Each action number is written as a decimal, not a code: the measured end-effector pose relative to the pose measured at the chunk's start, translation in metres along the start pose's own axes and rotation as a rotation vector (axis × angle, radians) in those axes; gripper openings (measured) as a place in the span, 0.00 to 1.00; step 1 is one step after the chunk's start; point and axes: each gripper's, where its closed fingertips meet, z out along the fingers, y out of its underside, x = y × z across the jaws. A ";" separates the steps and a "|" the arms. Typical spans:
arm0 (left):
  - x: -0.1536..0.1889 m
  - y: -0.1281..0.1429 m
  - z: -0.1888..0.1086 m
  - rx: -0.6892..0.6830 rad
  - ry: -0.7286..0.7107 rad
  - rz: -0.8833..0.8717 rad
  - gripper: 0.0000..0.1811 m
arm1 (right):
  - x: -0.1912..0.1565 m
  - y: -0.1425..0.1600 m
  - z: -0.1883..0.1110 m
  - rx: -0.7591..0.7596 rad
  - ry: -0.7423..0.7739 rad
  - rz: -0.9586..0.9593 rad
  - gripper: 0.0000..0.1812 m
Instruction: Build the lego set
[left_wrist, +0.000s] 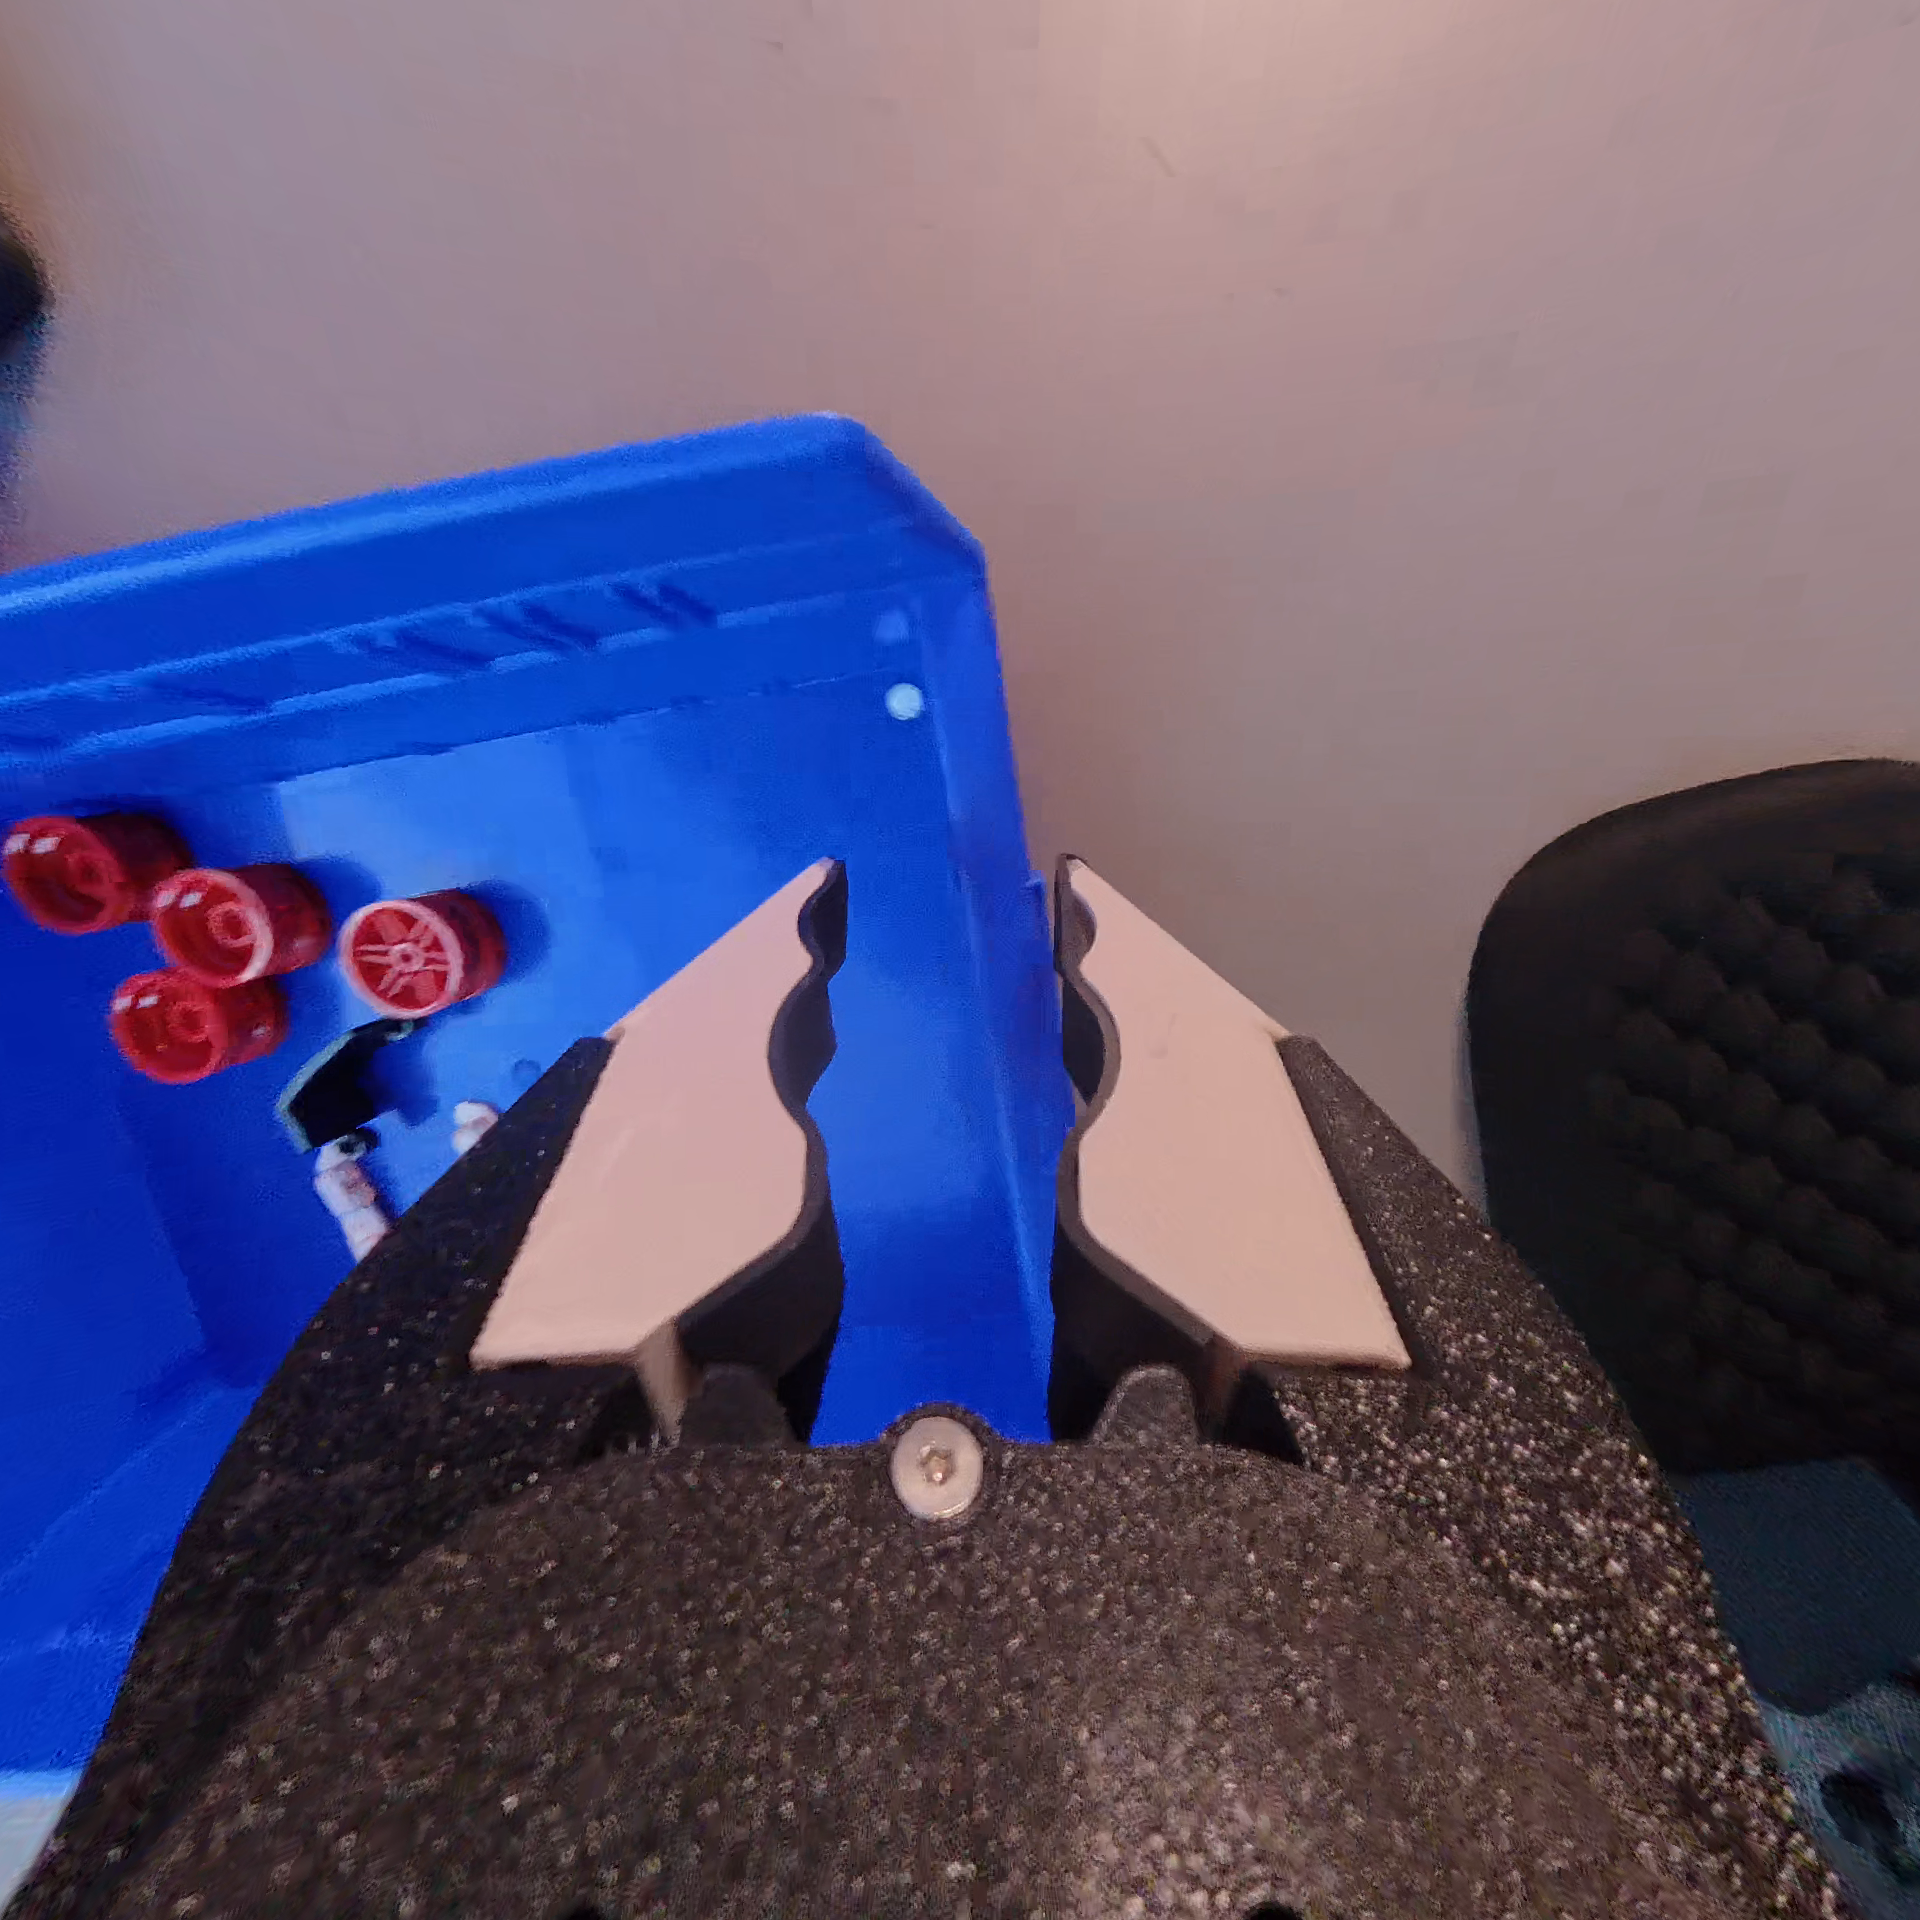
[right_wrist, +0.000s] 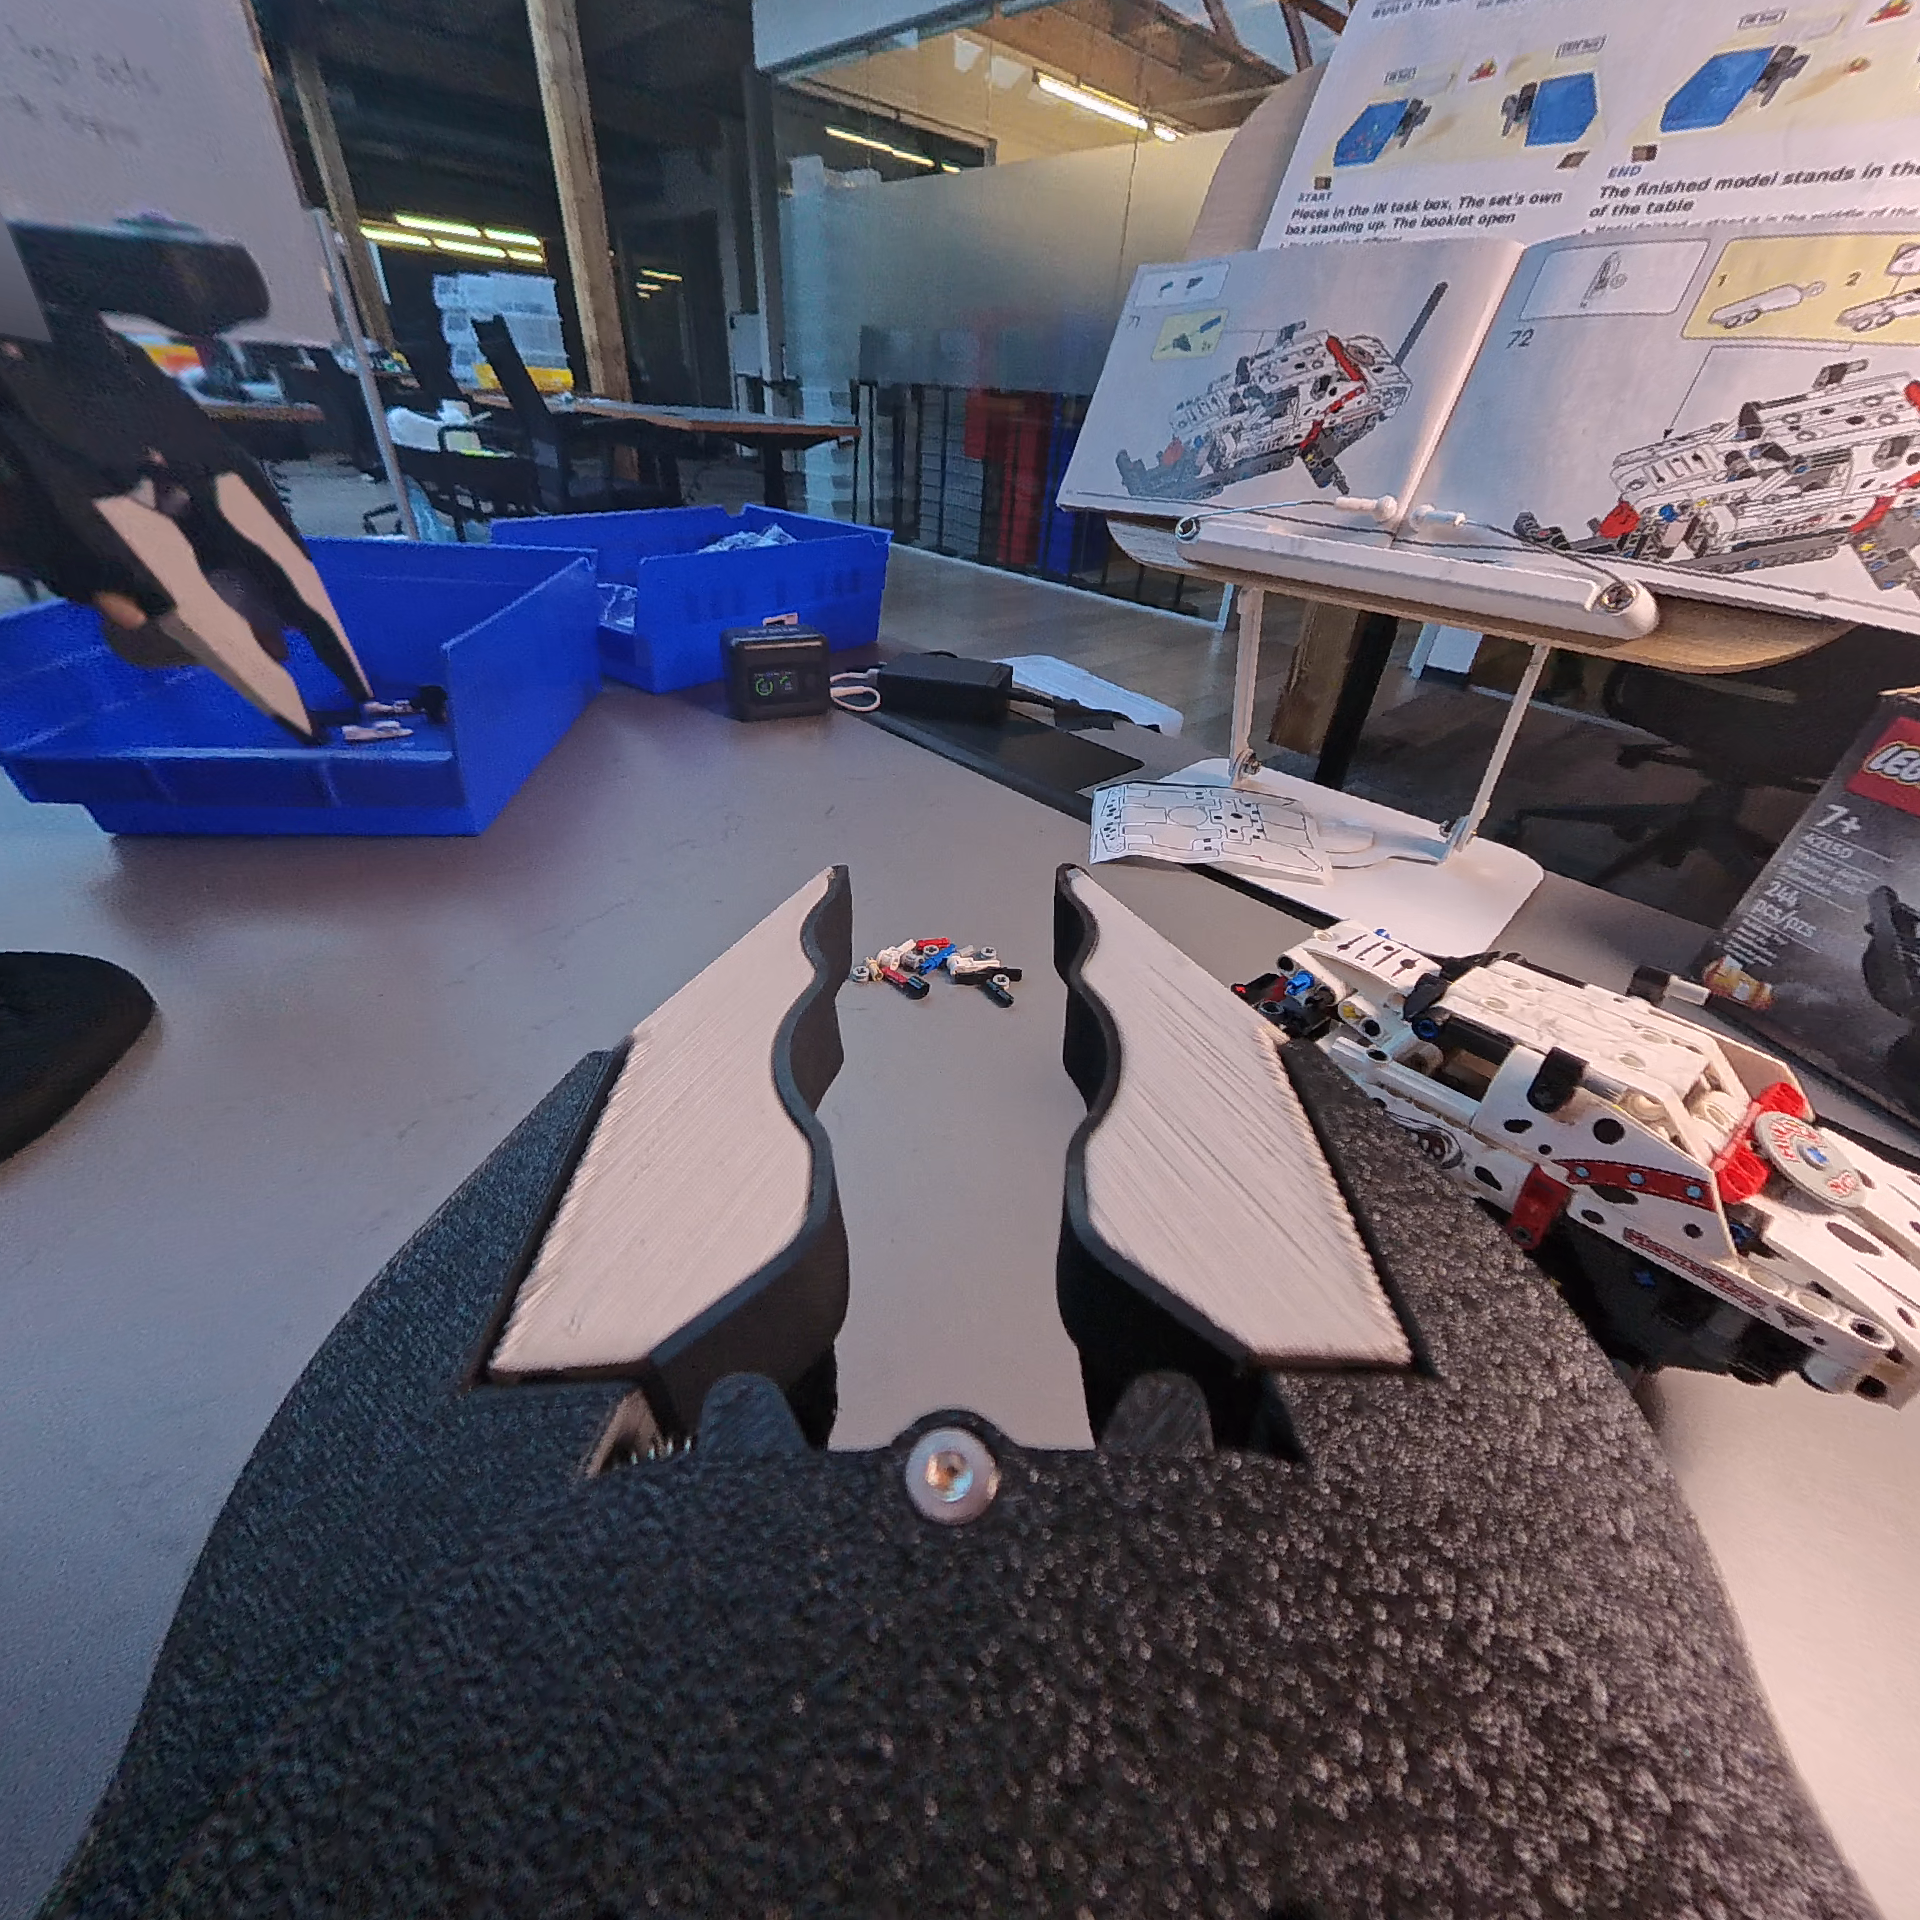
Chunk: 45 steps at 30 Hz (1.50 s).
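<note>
- Over the blue bin (left_wrist: 644, 790), the left gripper (left_wrist: 951, 883) is hanging with jaws apart, gripping nothing; four red wheels (left_wrist: 400, 951) are lying inside.
- Above the grey table (right_wrist: 416, 1039), the right gripper (right_wrist: 951, 894) is gaping empty, pointing at small loose pieces (right_wrist: 935, 966).
- Beside it, the white spotted car (right_wrist: 1558, 1122) is resting.

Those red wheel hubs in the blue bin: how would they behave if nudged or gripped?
The red wheel hubs are short cylinders lying on their sides, so probably apt to roll across the blue bin floor. They look like glossy hard plastic: likely light, stiff, perhaps slippery between fingers.
</note>
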 end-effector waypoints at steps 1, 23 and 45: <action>-0.013 -0.004 -0.018 0.044 -0.013 -0.030 0.22 | 0.001 0.000 -0.001 0.004 0.001 0.002 0.22; -0.119 0.105 0.032 -0.505 0.027 -0.257 0.06 | 0.003 0.004 -0.002 0.009 -0.022 0.070 0.20; 0.131 -0.232 -0.083 1.161 0.522 -0.078 0.06 | -0.024 -0.005 0.006 0.043 -0.146 0.188 0.19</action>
